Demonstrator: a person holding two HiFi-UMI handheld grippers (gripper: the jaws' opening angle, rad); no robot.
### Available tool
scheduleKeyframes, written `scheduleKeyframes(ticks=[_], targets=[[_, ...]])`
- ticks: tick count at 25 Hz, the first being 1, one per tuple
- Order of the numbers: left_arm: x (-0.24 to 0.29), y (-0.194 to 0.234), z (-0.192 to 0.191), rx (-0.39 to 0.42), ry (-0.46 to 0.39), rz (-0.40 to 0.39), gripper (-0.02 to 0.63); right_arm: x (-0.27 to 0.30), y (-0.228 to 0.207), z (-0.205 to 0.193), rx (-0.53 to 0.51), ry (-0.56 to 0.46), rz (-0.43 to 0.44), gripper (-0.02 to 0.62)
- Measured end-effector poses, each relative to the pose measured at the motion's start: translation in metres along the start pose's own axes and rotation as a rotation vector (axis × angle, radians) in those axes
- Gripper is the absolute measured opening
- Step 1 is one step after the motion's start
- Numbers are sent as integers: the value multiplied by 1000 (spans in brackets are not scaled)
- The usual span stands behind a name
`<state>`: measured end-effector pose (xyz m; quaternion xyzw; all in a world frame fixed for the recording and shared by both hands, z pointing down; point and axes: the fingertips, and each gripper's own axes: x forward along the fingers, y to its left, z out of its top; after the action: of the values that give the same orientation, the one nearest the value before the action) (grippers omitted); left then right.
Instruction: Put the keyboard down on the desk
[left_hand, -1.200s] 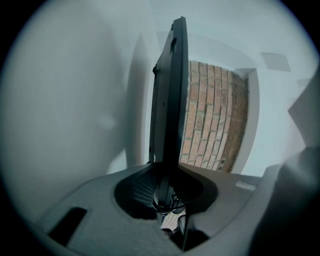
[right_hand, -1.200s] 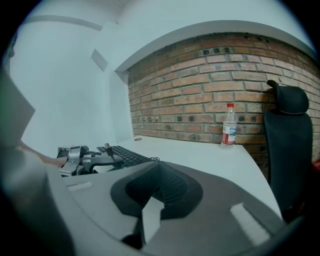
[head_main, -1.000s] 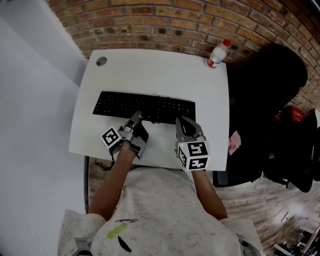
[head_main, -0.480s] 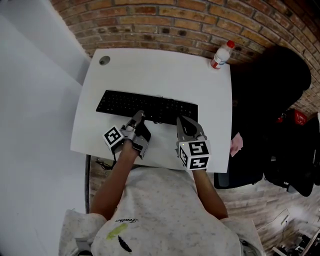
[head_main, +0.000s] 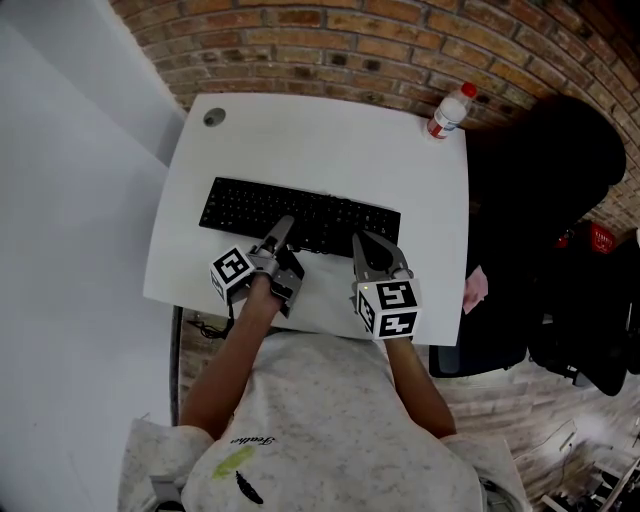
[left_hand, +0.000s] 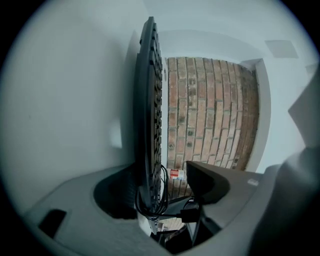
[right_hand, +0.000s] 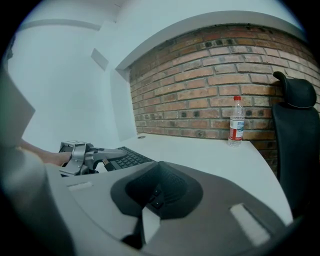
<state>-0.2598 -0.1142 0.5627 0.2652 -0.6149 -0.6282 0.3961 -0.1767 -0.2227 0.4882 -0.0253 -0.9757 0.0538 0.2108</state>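
The keyboard (head_main: 300, 215) lay flat at mid-frame on the desk (head_main: 330, 135). My left gripper (head_main: 282, 232) was opening. The keyboard's near edge and its coiled cable (left_hand: 161, 197) stood between the jaws, no longer pinched. My right gripper (head_main: 367, 243) appeared pressed together and empty. Recommendation: spread fully, then withdraw straight toward the lower frame, keeping clear of the cable.

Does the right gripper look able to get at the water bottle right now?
Probably yes. The water bottle stands upright at the far right corner of the desk, and only the flat keyboard and bare tabletop lie between it and the right gripper, though the reach is long.
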Motion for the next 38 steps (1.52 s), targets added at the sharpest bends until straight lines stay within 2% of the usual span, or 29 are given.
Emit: scheduleKeyframes(ticks=[4, 9, 20, 24, 26, 28, 31, 35, 38], targets=[[0, 2, 1, -9, -1, 27, 330, 2, 2, 1, 3, -2, -2, 11], [2, 0, -1, -36, 44, 55, 373, 3, 7, 1, 11, 2, -10, 11], [-11, 4, -7, -22, 152, 94, 379, -1, 21, -2, 18, 10, -55, 11], [-23, 0, -10, -10, 183, 79, 365, -4, 29, -3, 25, 4, -69, 11], [-31, -4, -10, 21, 200, 68, 348, -6, 36, -3, 27, 0, -71, 11], [-41, -8, -9, 65, 206, 61, 295, -9, 45, -3, 25, -5, -72, 11], [-53, -20, -6, 152, 215, 39, 288, -13, 57, -4, 22, -10, -76, 11], [-68, -35, -3, 315, 237, 18, 253, -20, 72, -2, 15, -23, -83, 11], [-80, -42, -1, 453, 249, 20, 200, -25, 82, 0, 15, -34, -90, 10]])
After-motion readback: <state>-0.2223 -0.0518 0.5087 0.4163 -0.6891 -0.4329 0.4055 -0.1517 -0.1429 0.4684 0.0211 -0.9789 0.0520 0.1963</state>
